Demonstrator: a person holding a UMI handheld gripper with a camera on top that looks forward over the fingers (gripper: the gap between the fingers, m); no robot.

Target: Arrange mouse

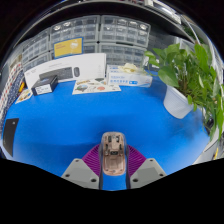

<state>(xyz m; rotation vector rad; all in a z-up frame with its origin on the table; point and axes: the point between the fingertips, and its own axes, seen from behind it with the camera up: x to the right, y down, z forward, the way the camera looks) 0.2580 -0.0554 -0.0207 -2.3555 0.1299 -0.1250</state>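
Observation:
A small translucent beige mouse (113,152) sits between my two fingers, its nose pointing away over the blue table (90,115). Both purple pads (93,155) press against its sides, so my gripper (113,160) is shut on the mouse. I cannot tell whether the mouse rests on the table or is held just above it.
A white box (62,70) stands at the back left, with a small dark item (42,88) in front of it. Printed sheets (95,86) and a light blue box (130,76) lie at the back. A green plant in a white pot (185,85) stands at the right. Shelving lines the wall behind.

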